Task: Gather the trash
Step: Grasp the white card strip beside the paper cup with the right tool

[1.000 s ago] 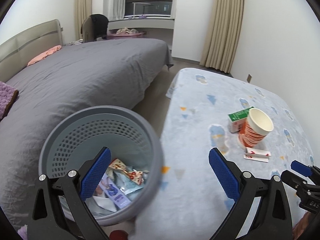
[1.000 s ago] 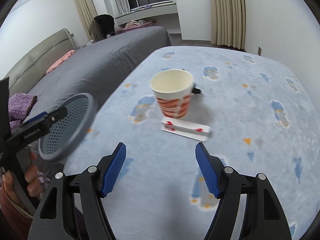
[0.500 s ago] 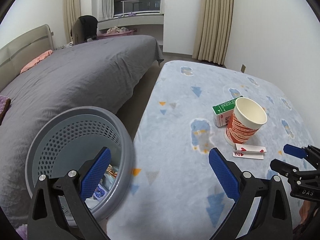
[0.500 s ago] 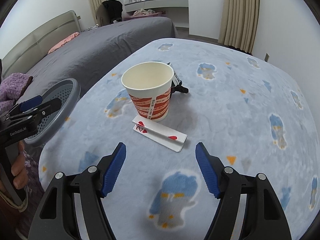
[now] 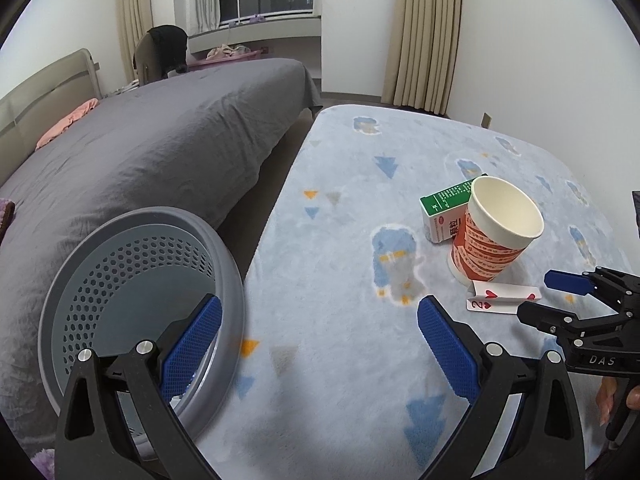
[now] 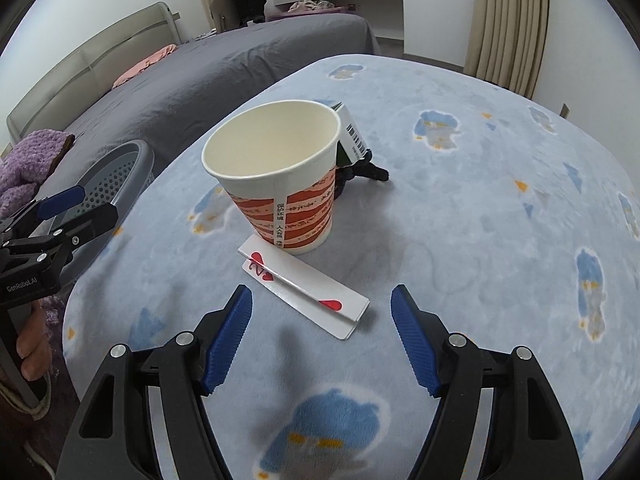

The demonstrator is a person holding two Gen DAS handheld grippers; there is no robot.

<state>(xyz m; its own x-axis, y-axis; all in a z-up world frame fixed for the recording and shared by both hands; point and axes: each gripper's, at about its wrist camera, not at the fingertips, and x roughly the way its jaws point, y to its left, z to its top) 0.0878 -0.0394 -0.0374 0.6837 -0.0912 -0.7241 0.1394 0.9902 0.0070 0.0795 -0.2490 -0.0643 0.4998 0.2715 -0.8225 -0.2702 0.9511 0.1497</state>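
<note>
A folded two-of-hearts playing card [image 6: 306,288] lies on the blue patterned blanket, just in front of an orange-striped paper cup [image 6: 280,178]. A green and white carton [image 5: 444,210] lies behind the cup. My right gripper [image 6: 322,336] is open and empty, low over the blanket, close to the card. It also shows in the left wrist view [image 5: 538,296]. My left gripper [image 5: 320,344] is open and empty, over the blanket's edge beside the grey perforated bin [image 5: 80,288]. The bin's contents are mostly hidden.
A small black object [image 6: 370,170] lies behind the cup. A grey bed [image 5: 152,152] stands left of the blanket-covered surface [image 5: 360,360], with the bin [image 6: 120,176] in the gap. A purple cloth [image 6: 28,164] lies at the left. Curtains and a wall are behind.
My right gripper has moved forward and down toward the card and cup. My left gripper has swung right, away from over the bin toward the blanket.
</note>
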